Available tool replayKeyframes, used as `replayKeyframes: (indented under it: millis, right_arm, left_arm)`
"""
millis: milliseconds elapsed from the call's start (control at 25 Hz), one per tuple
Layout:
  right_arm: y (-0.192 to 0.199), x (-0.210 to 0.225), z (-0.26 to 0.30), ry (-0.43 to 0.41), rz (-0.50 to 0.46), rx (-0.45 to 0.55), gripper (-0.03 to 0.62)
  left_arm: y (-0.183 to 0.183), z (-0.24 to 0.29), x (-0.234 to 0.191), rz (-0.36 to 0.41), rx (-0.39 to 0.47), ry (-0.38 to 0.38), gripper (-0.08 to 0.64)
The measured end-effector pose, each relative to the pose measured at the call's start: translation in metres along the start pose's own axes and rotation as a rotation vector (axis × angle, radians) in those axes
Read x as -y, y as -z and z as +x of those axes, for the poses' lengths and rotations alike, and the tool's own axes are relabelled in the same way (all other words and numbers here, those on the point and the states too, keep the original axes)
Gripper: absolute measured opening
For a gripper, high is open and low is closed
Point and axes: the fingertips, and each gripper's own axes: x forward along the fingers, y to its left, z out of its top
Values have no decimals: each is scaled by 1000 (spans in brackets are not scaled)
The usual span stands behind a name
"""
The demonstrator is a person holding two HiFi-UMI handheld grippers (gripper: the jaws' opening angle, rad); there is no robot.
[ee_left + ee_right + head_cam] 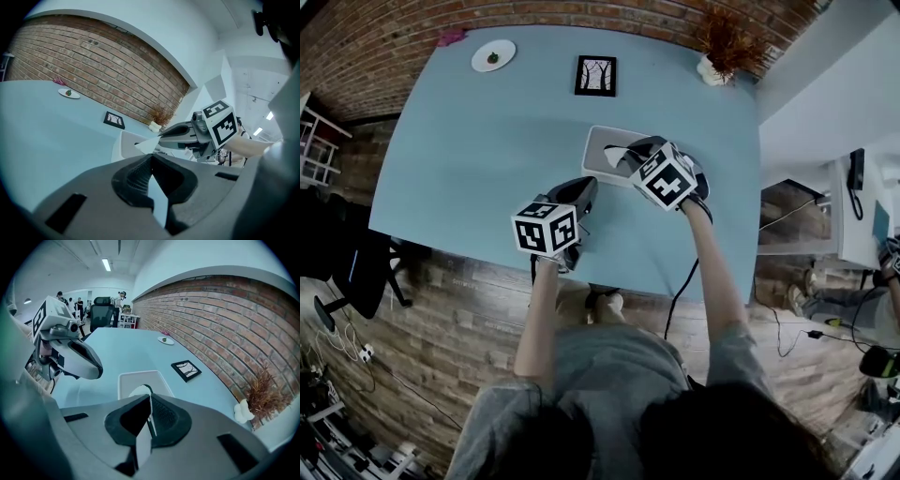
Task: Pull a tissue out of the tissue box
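Observation:
A white tissue box stands on the blue table, right of the middle. My right gripper hangs over the box's opening, shut on the tip of a white tissue that rises from the box. In the right gripper view the tissue shows just past the closed jaws, with the box below. My left gripper is held near the box's front left side, apart from it, jaws together and empty.
A black picture frame, a small white plate and a white vase of dried plants stand along the table's far edge by the brick wall. The table's front edge runs just below both grippers. An office chair stands at the left.

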Motion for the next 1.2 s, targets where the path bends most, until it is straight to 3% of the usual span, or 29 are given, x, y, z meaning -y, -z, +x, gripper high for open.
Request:
replayKeyframes:
  millis: [1200]
  right_arm:
    - [-4,-10,-54,62,36,60,2]
  left_arm:
    - [0,-14,44,96,-4,60,3]
